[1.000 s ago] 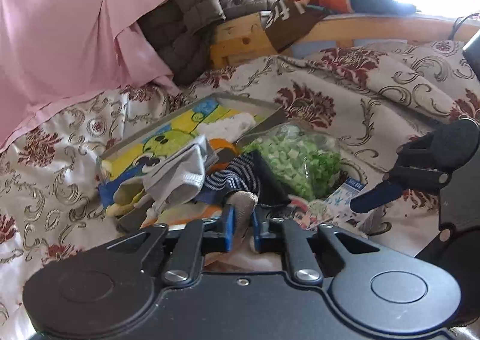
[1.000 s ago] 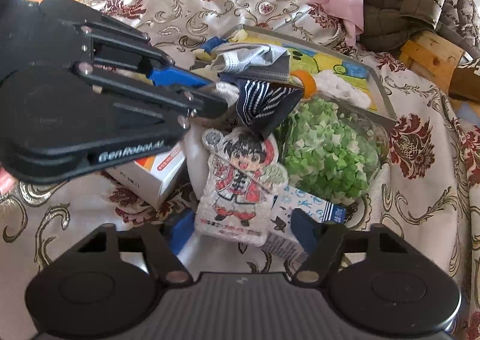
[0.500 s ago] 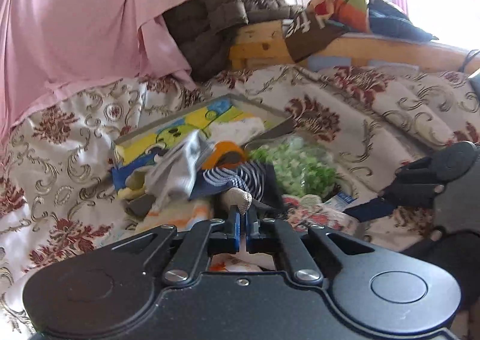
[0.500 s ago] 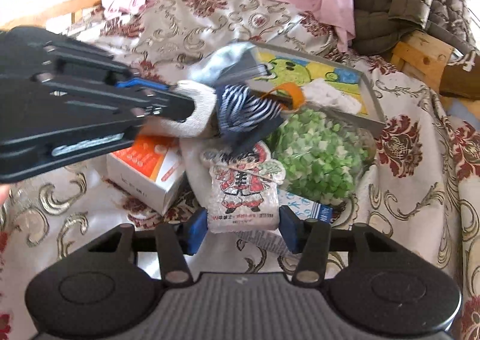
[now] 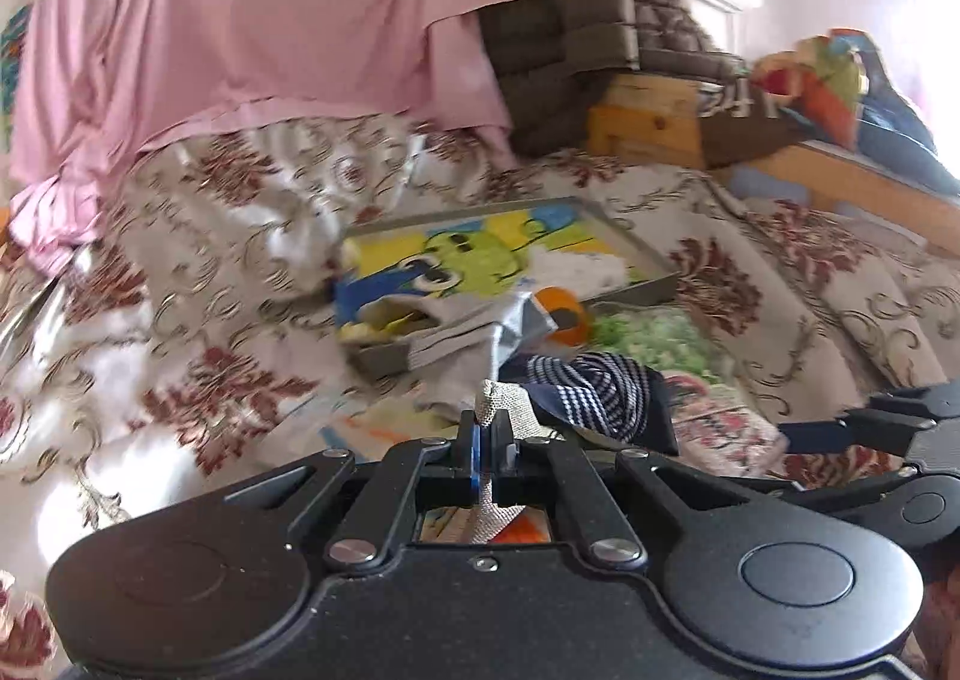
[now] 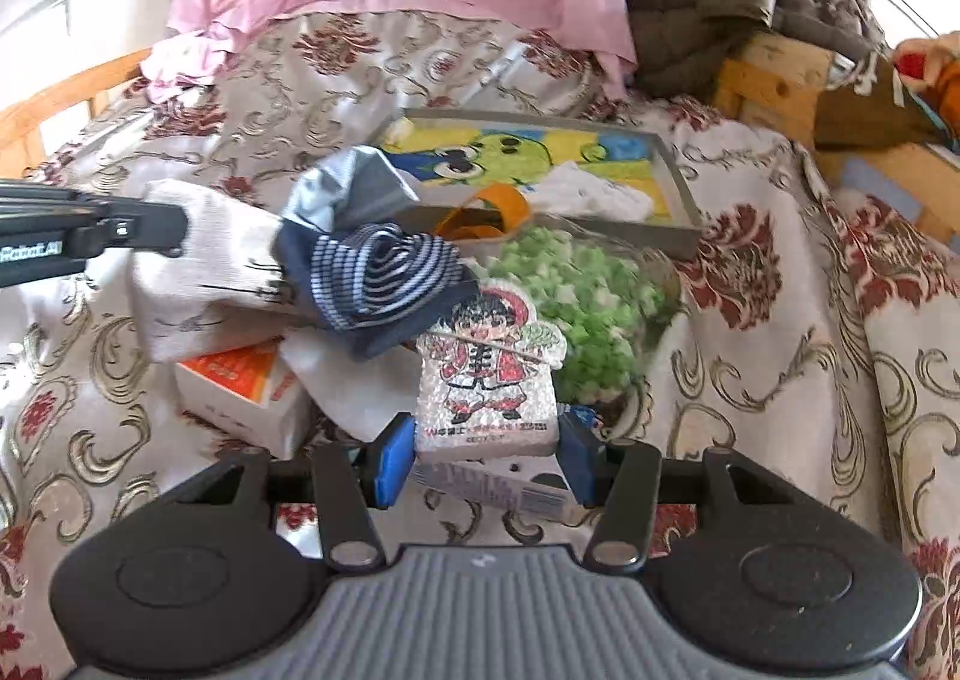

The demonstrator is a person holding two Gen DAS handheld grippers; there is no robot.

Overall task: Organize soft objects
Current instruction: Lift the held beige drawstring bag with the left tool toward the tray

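Sock [image 5: 501, 410] pinched in my left fingers [image 5: 485, 443], cartoon pack [image 6: 489, 380] clamped between my right fingers [image 6: 483, 461]: lift both gently clear of the bag of green bits [image 6: 576, 308] beyond them.

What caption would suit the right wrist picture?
Right gripper clamps a cartoon-printed packet; left gripper lifts a striped sock over the floral bedspread.

Partial white lettering "Robot.AI" on the side of the left gripper [image 6: 156, 227], small print on the cartoon-figure packet [image 6: 489, 380] too blurred to read

left tool [image 5: 487, 443] clamped on sock [image 5: 510, 416] | tray [image 5: 636, 251] beyond | bedspread [image 5: 240, 290] beneath
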